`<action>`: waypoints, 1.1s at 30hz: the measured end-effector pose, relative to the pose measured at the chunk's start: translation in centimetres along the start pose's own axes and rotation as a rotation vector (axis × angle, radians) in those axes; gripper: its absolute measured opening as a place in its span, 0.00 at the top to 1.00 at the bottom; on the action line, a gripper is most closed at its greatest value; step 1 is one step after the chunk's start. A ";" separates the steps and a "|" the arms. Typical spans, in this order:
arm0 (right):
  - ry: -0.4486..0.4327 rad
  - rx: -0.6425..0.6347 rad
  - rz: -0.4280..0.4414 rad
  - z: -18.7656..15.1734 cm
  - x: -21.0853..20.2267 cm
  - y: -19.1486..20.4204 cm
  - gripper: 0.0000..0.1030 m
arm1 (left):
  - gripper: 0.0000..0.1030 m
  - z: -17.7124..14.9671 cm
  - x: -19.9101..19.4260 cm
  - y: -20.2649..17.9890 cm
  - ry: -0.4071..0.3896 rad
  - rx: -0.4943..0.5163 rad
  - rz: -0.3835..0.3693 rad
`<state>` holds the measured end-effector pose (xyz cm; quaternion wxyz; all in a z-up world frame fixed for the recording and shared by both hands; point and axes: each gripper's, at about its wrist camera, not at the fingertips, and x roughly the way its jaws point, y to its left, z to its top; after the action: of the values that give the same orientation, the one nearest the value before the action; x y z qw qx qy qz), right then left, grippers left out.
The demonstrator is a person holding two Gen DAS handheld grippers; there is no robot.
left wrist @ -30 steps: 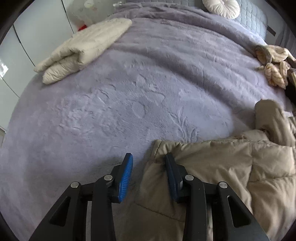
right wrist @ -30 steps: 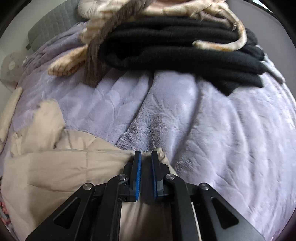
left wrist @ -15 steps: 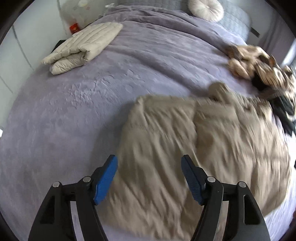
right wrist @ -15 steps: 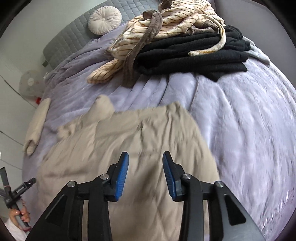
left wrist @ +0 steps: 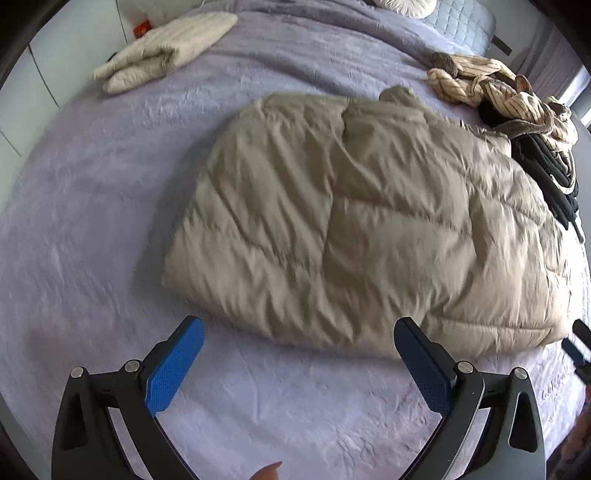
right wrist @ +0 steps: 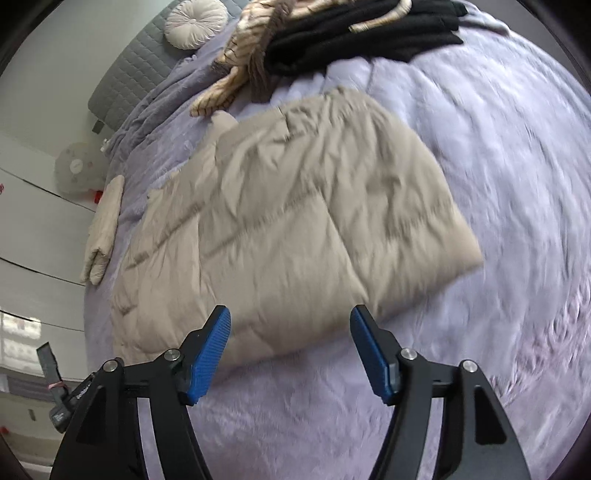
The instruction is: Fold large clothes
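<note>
Having just been opening both jaws, your left gripper (left wrist: 297,363) and right gripper (right wrist: 290,354) hang empty above the folded beige puffer coat (left wrist: 362,229), released flat on the lilac bed (left wrist: 92,206).

Motion blur smeared the lilac bedspread (right wrist: 517,221) at the right wrist view's right side and softened the beige padded coat (right wrist: 295,206). The black garments (right wrist: 369,33) were cut off by the top edge; a fingertip (left wrist: 267,472) barely showed at the left view's bottom edge.
</note>
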<state>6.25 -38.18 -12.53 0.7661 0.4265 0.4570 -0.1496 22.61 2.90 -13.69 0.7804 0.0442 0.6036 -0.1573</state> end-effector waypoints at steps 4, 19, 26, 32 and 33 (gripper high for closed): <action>0.029 0.028 0.029 -1.5 0.9 -0.4 0.00 | 0.00 -1.0 0.2 -0.2 -0.002 -0.004 0.045; 0.137 0.188 0.105 -3.5 4.6 -2.1 0.00 | 0.00 -1.7 1.7 0.3 0.052 -0.045 -0.088; 0.169 0.310 0.247 -3.0 5.8 -3.7 0.00 | 0.00 -1.7 2.7 4.1 0.087 -0.238 -0.381; 0.131 0.373 0.388 -2.0 6.4 -4.1 0.00 | 0.00 -2.0 5.0 6.2 0.126 -0.344 -0.547; 0.122 0.378 0.402 -2.1 6.4 -4.1 0.00 | 0.00 -2.2 5.4 6.4 0.129 -0.359 -0.557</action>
<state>5.97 -37.96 -20.45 0.6583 0.6522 0.3724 -0.0511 23.71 8.49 -20.18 0.6630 -0.2506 0.6586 -0.2529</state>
